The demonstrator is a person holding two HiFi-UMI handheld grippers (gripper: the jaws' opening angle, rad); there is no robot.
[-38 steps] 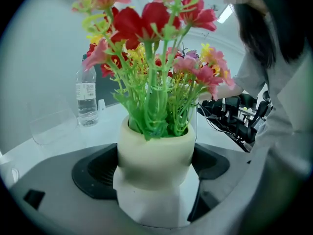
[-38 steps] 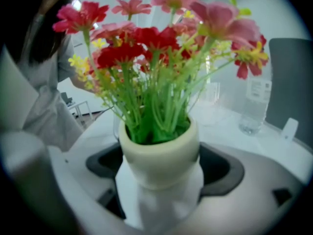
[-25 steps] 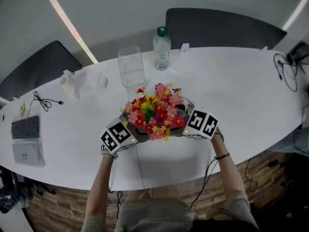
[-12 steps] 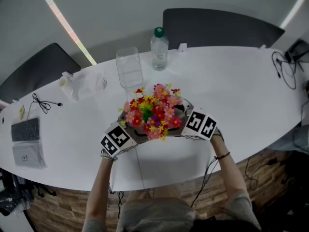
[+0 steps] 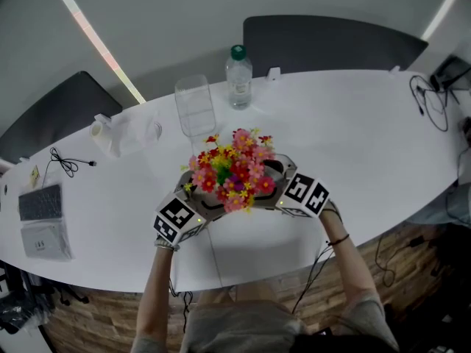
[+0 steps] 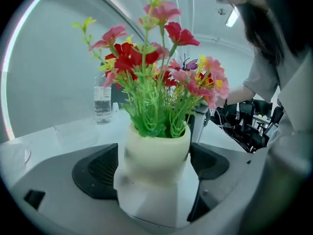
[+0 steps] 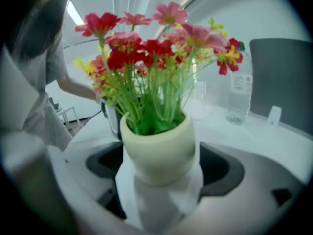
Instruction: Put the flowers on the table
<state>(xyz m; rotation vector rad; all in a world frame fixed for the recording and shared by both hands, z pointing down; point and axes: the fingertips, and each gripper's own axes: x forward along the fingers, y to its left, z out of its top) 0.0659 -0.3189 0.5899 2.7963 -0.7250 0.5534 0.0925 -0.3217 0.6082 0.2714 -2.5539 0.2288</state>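
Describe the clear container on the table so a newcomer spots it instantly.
Start at the long white table and find its far edge, where a water bottle with a green cap stands. Just left of it, beyond the flowers, is the clear container: tall, see-through, capless and apparently empty.

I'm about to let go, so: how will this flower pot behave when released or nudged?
Probably top-heavy: the flowers spread wider than the small cream pot, so a tilted release may tip it. The pot looks smooth and rounded, so it could slip between the left gripper and right gripper. The thin green stems likely flex rather than snap.
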